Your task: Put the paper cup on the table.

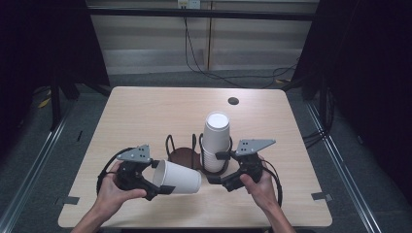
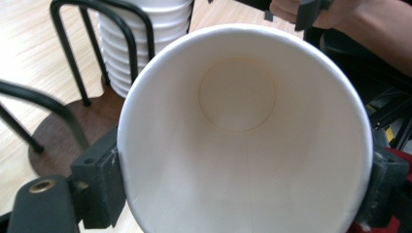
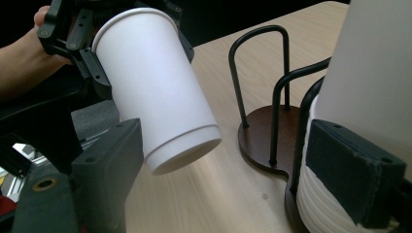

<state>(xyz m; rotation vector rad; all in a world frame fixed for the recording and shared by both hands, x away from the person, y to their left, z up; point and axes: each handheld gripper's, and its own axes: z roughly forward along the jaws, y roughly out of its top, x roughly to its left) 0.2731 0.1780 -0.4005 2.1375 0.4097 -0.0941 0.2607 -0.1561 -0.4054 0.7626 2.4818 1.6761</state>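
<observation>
My tabletop (image 1: 145,111) is big and made of pale wood, with a small dark hole (image 1: 233,101) near its far edge. In the middle stands a cup holder (image 1: 183,156) with a dark brown base and black wire loops. It has two round spots. The left spot has no cups in it. The right spot holds a tall stack of white cups (image 1: 215,141), all upside down.

My left gripper (image 1: 158,182) has hold of one white paper cup (image 1: 177,177). The cup lies on its side in the air, just above the tabletop and just in front of the holder — its open mouth faces my left hand (image 1: 112,191) and its bottom points to the right. The two black jaws are about half open and press on the cup's rim from both sides.

My right gripper (image 1: 219,167) is at the stack. One jaw pad sits against the lower cups. The other jaw stands free on the near side, so the jaws are wide — I cannot tell if they squeeze the stack.
</observation>
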